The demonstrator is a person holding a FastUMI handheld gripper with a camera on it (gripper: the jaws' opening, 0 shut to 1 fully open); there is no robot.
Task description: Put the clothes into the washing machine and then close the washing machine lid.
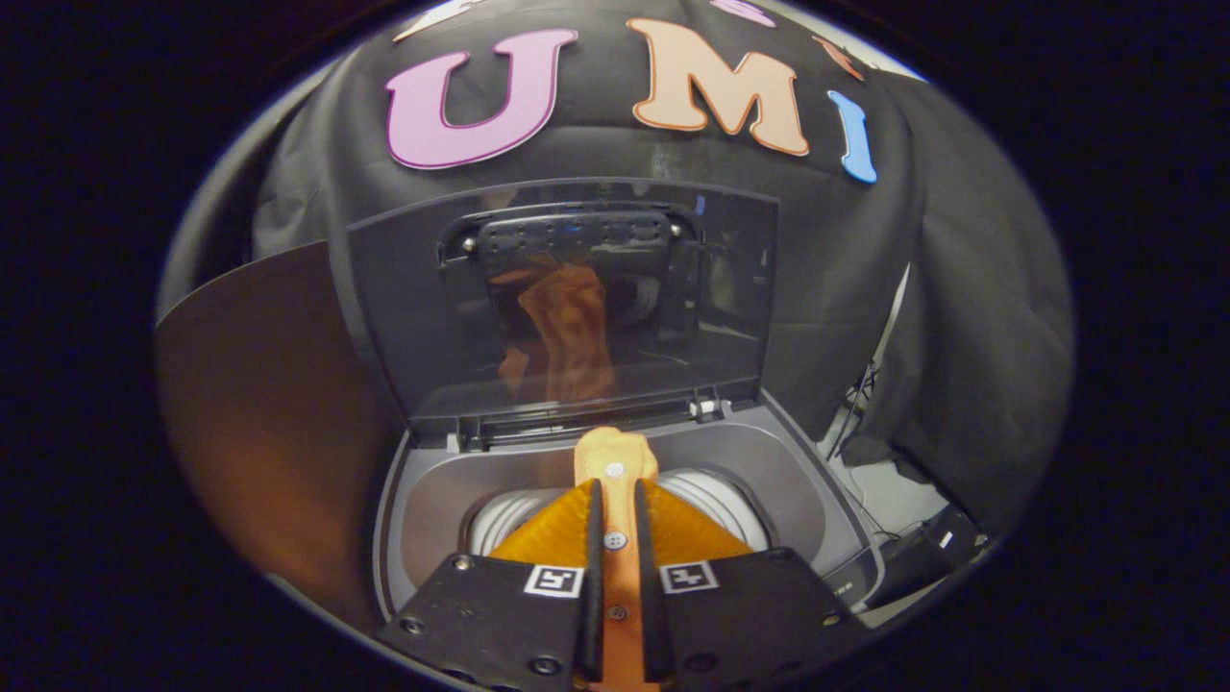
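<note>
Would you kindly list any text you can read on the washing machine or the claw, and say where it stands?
Washing machine and its open lid: no readable text; anything on the front corner is too small to tell.
Claw, shut on the orange garment over the drum: two square coded markers, patterns, not words.

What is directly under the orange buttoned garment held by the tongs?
The tongs are shut on the orange buttoned garment. Under it is the grey top-loading washing machine's open round drum. The garment covers the drum's inside, so its contents are hidden.
</note>
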